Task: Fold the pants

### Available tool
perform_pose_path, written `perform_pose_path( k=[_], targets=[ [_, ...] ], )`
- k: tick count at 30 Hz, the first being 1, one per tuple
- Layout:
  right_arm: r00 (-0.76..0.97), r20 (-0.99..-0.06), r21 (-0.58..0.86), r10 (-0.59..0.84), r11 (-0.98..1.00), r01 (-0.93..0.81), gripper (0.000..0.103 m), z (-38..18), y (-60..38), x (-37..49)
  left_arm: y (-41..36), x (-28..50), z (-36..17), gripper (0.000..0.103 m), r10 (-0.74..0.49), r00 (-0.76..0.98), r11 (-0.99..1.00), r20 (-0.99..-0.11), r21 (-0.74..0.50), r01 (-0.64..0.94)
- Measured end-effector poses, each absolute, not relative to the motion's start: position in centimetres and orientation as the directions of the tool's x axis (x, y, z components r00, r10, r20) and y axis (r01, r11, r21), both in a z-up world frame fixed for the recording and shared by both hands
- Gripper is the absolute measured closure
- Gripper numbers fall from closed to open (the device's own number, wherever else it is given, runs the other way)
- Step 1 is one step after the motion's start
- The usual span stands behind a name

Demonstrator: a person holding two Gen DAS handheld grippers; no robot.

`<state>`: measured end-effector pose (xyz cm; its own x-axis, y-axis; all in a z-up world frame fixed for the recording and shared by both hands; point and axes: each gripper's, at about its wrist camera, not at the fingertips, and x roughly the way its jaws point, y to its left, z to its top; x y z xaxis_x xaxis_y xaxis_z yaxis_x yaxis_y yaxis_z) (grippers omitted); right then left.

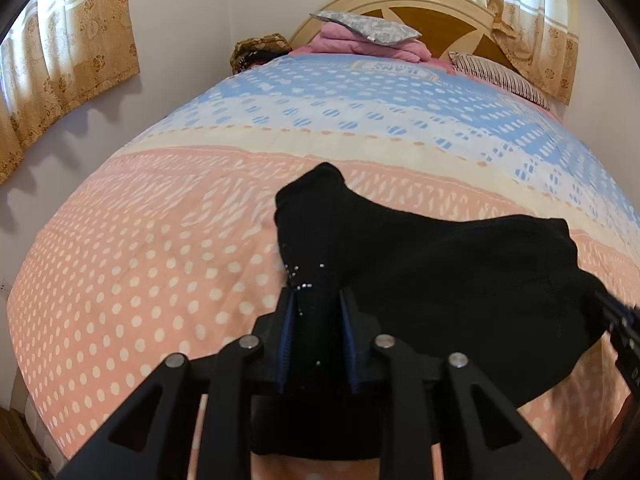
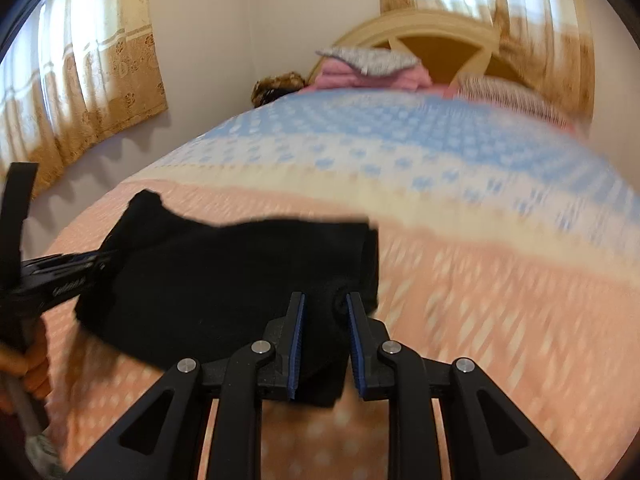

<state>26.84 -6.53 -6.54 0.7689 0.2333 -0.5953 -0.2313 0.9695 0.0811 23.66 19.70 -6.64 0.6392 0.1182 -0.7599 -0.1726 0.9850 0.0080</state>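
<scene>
The black pants (image 1: 440,264) hang bunched between my two grippers above a bed with a pink, cream and blue dotted cover (image 1: 160,240). My left gripper (image 1: 318,292) is shut on one end of the pants, where small white sparkles show. My right gripper (image 2: 325,298) is shut on the other end of the pants (image 2: 224,280). The right gripper shows at the right edge of the left wrist view (image 1: 618,316); the left gripper shows at the left edge of the right wrist view (image 2: 60,272). The right wrist view is motion-blurred.
At the head of the bed lie a folded pink blanket (image 1: 372,46), a grey patterned pillow (image 1: 368,28) and a striped pillow (image 1: 500,76) before a cream and brown headboard (image 1: 424,4). Gold curtains (image 1: 68,68) hang on the wall at left.
</scene>
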Motion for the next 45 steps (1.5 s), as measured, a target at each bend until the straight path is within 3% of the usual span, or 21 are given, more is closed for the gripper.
perform_pose_path(
  k=[2, 3, 6, 7, 8, 13, 17, 20, 22, 26, 27, 29, 31, 37, 41, 45],
  targets=[
    [0.748, -0.608, 0.133, 0.267, 0.963, -0.236, 0.065, -6.8, -7.0, 26.1, 20.7, 23.7, -6.5, 0.065, 0.104, 0.63, 0.986, -0.77, -0.002, -0.165],
    [0.738, -0.611, 0.16, 0.286, 0.958, -0.239, 0.062, -6.8, -7.5, 25.8, 21.1, 23.5, -6.4, 0.054, 0.105, 0.624, 0.987, -0.774, 0.004, -0.162],
    [0.733, -0.615, 0.208, 0.291, 0.956, -0.205, 0.062, -6.7, -9.0, 24.8, 22.1, 22.7, -5.7, 0.017, 0.147, 0.614, 0.984, -0.776, 0.052, -0.17],
    [0.738, -0.612, 0.208, 0.284, 0.958, -0.196, 0.062, -6.4, -9.6, 24.9, 22.6, 22.3, -5.4, 0.008, 0.17, 0.613, 0.98, -0.771, 0.066, -0.189],
    [0.764, -0.593, 0.193, 0.254, 0.966, -0.171, 0.062, -5.9, -10.2, 24.1, 23.3, 21.9, -5.0, 0.006, 0.189, 0.613, 0.975, -0.767, 0.074, -0.208],
    [0.879, -0.454, 0.071, 0.144, 0.99, -0.125, 0.063, -1.9, -9.9, 22.4, 25.5, 20.1, -2.6, 0.008, 0.39, 0.614, 0.902, -0.687, 0.149, -0.406],
    [0.884, -0.42, -0.05, 0.204, 0.968, -0.247, 0.069, -0.5, -4.9, 22.8, 22.8, 20.6, -0.4, 0.019, 0.227, 0.72, 0.961, -0.656, 0.031, -0.275],
    [0.864, -0.453, -0.044, 0.219, 0.962, -0.268, 0.069, -1.0, -3.0, 25.2, 19.6, 22.5, -0.1, 0.019, 0.137, 0.752, 0.987, -0.644, 0.027, -0.156],
    [0.825, -0.516, 0.045, 0.23, 0.969, -0.242, 0.069, -2.1, -3.1, 28.0, 17.9, 24.7, -1.1, 0.023, 0.108, 0.743, 0.993, -0.661, 0.033, -0.115],
    [0.715, -0.665, 0.149, 0.216, 0.976, -0.156, 0.068, -6.6, -4.6, 32.1, 20.4, 30.0, -6.8, 0.024, 0.112, 0.555, 0.972, -0.824, -0.026, -0.235],
    [0.692, -0.688, 0.15, 0.218, 0.976, -0.158, 0.068, -7.9, -4.8, 32.6, 21.6, 30.6, -8.0, 0.022, 0.115, 0.522, 0.96, -0.845, -0.042, -0.278],
    [0.744, -0.641, 0.054, 0.189, 0.978, -0.201, 0.068, -8.1, -4.0, 31.9, 24.1, 31.0, -10.1, 0.006, 0.039, 0.52, 0.933, -0.853, -0.155, -0.325],
    [0.75, -0.643, -0.004, 0.155, 0.979, -0.206, 0.066, -8.0, -3.1, 31.8, 25.3, 30.9, -10.3, 0.003, 0.018, 0.555, 0.919, -0.832, -0.205, -0.337],
    [0.751, -0.636, 0.005, 0.177, 0.974, -0.225, 0.063, -7.9, -3.3, 32.0, 24.9, 30.6, -9.2, 0.0, 0.048, 0.505, 0.938, -0.862, -0.135, -0.32],
    [0.791, -0.561, 0.098, 0.245, 0.968, -0.23, 0.063, -5.8, -4.5, 28.8, 23.2, 27.0, -6.9, 0.002, 0.203, 0.562, 0.95, -0.802, 0.023, -0.31],
    [0.804, -0.546, 0.051, 0.235, 0.967, -0.248, 0.063, -5.6, -4.0, 25.2, 21.3, 24.2, -7.6, 0.002, 0.278, 0.578, 0.95, -0.767, 0.132, -0.282]
  ],
)
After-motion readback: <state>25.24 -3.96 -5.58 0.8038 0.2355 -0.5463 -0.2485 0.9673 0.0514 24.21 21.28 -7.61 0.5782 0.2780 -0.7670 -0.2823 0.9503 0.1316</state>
